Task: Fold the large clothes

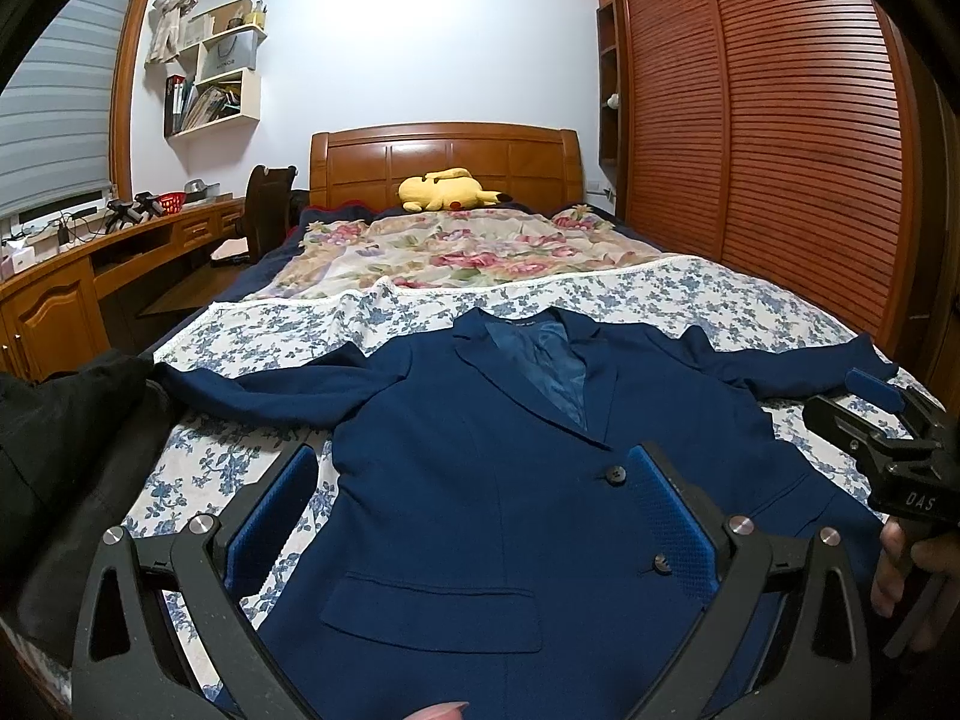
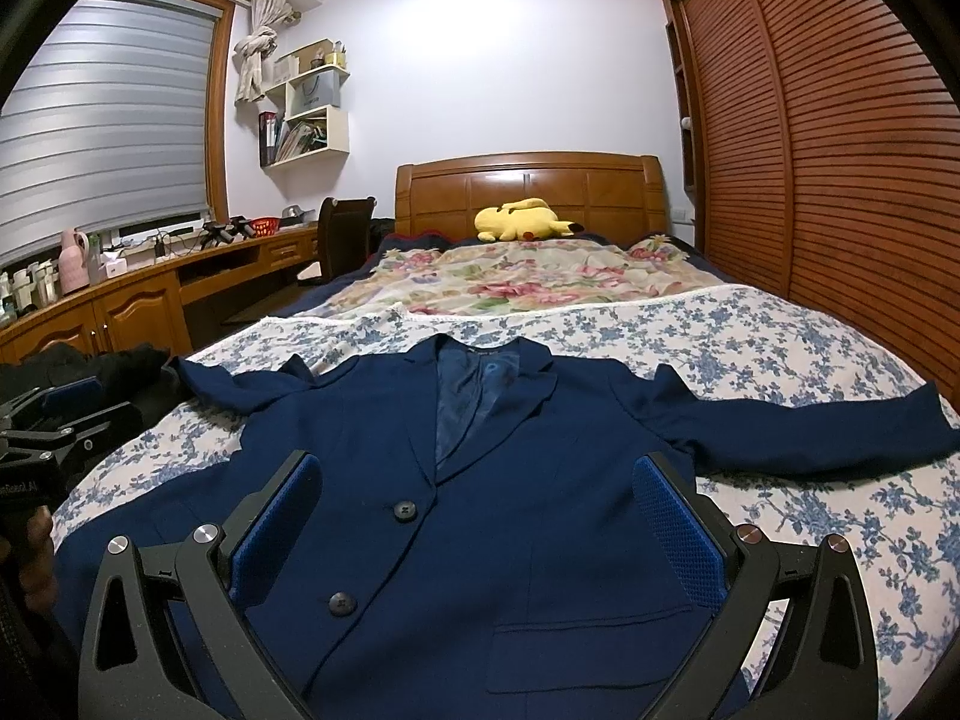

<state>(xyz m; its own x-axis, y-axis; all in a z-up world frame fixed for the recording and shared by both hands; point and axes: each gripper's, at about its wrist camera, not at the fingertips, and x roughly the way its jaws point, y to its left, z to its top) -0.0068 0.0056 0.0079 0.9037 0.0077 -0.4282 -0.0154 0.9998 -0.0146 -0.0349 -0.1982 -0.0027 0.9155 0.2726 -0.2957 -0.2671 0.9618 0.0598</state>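
Note:
A navy blue blazer (image 1: 480, 516) (image 2: 480, 480) lies face up and buttoned on the blue-flowered bedsheet (image 1: 252, 330), collar toward the headboard, both sleeves spread sideways. My left gripper (image 1: 474, 498) hovers open over its left front, above the pocket flap (image 1: 432, 606), nothing between the blue pads. My right gripper (image 2: 477, 510) hangs open over the right front, near the two buttons (image 2: 405, 509). In the left wrist view the right gripper (image 1: 882, 414) shows at the right edge by the right sleeve (image 1: 810, 366). The left gripper (image 2: 66, 408) appears at the left edge of the right wrist view.
A dark garment (image 1: 72, 438) is heaped at the bed's left edge. Farther up lie a rose-patterned quilt (image 1: 456, 252) and a yellow plush toy (image 1: 447, 189) by the wooden headboard (image 1: 444, 159). A slatted wardrobe (image 1: 780, 150) lines the right, a desk (image 1: 90, 258) and chair (image 1: 267, 210) the left.

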